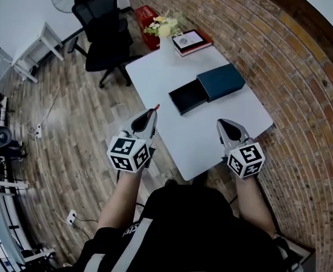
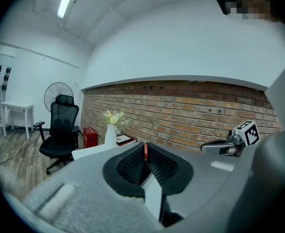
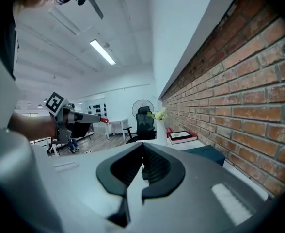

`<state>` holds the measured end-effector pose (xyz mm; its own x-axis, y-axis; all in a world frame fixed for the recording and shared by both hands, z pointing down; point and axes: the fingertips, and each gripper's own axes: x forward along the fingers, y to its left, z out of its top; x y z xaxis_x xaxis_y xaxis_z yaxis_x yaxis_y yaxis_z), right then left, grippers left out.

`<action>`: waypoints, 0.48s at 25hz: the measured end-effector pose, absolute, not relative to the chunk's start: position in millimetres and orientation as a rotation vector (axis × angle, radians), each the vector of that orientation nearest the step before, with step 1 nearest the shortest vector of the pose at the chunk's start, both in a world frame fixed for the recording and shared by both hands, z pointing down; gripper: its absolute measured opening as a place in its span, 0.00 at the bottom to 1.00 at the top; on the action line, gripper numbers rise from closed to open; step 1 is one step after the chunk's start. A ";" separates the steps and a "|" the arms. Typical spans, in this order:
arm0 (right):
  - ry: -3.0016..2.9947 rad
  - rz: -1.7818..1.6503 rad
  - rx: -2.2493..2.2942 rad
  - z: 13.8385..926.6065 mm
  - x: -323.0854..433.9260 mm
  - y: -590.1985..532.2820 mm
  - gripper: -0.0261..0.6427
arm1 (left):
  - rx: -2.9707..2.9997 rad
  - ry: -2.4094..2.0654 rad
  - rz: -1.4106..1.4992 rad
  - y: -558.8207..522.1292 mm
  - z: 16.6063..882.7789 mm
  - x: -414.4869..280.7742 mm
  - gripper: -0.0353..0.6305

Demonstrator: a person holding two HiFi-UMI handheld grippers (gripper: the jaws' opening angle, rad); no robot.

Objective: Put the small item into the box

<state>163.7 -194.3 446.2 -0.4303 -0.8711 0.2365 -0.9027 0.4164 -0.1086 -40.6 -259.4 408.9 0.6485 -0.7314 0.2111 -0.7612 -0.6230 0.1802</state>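
My left gripper [image 1: 154, 110] is shut on a small red item [image 1: 156, 107], which pokes out at its tips above the near left edge of the white table [image 1: 212, 135]. In the left gripper view the red sliver [image 2: 145, 151] sits pinched between the pads. A dark teal box [image 1: 221, 81] lies mid-table with its black inner tray [image 1: 188, 97] slid out toward me; the tray looks empty. My right gripper [image 1: 221, 122] hovers over the table's near right part, shut with nothing in it [image 3: 143, 161]. Both grippers are short of the box.
A white vase of flowers [image 1: 163, 30] and a red-edged book [image 1: 191, 41] stand at the table's far end. A black office chair [image 1: 105, 33] and a red crate [image 1: 145, 16] are beyond on the wooden floor. A brick wall [image 1: 280, 67] runs along the right.
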 end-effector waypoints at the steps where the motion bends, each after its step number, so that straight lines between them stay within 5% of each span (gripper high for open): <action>1: -2.528 0.353 1.584 451.2 170.6 -198.2 0.04 | 2.609 -1.218 0.180 -261.6 411.0 -34.5 0.08; 12: -2.611 0.426 1.427 466.4 190.8 -248.9 0.04 | 2.528 -1.333 0.198 -288.2 421.8 -12.2 0.08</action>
